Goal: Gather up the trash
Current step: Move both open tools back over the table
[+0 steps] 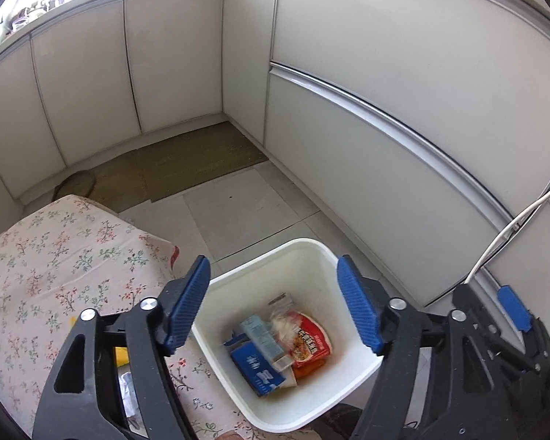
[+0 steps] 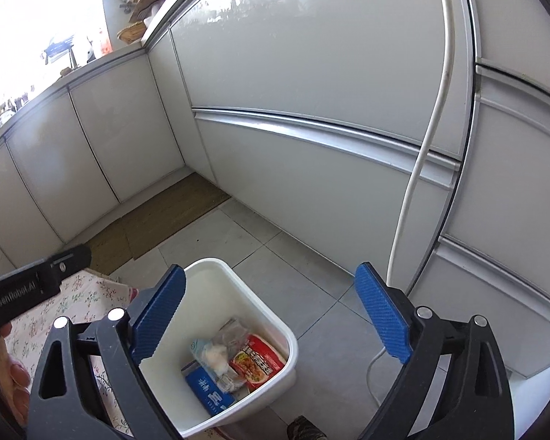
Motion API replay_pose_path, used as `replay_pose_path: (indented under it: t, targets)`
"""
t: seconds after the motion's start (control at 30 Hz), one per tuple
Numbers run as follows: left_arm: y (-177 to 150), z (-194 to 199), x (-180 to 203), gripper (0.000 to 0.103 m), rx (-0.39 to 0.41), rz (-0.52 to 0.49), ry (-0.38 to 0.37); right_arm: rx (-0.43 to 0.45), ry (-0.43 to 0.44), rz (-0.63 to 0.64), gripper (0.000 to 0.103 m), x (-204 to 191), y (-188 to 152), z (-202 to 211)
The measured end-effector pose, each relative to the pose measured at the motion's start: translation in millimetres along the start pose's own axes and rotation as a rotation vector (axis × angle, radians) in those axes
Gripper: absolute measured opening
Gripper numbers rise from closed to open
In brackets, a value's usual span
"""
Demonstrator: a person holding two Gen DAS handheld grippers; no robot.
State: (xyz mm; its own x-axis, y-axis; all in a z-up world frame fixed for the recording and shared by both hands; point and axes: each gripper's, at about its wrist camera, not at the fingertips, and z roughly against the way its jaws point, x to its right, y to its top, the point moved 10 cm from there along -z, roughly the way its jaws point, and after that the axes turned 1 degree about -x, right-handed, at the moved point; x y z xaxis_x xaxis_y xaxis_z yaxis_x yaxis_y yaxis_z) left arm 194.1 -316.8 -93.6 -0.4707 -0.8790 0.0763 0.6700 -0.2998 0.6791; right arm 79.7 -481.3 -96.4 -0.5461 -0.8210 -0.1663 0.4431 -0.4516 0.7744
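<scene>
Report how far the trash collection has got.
Done: the bin on the floor already holds a red packet, a blue box and clear wrappers. In hand: nothing; the left gripper and right gripper are both open above the bin. Left: a yellow item and a crumpled wrapper remain on the floral tablecloth.

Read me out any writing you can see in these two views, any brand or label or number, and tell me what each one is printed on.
"GenRobot.AI": on the black body of the left gripper, seen at the left edge of the right wrist view.
Red packet in the white bin: white characters, too blurred to read.
Blue box in the bin: white characters, too blurred to read.
Pale blue carton: print too small to read.
</scene>
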Motion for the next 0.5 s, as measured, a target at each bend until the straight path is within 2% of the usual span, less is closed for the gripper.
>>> replay_pose_path:
  t: [0.1,0.2,0.3,0.5]
  targets:
    - [-3,1,-7,0.080,-0.002,0.014,0.021,0.002,-0.002,0.009,0.091,-2,0,0]
    - [-10,-2,-19,0.082,-0.018,0.020,0.048,0.004,-0.008,0.020,0.096,-4,-1,0]
    - [-18,-3,-29,0.087,-0.034,0.037,0.072,-0.010,-0.007,0.037,0.096,-8,-3,-4]
    - [-46,-9,-58,0.090,-0.086,0.081,0.117,-0.044,-0.002,0.088,0.096,-23,-10,-9]
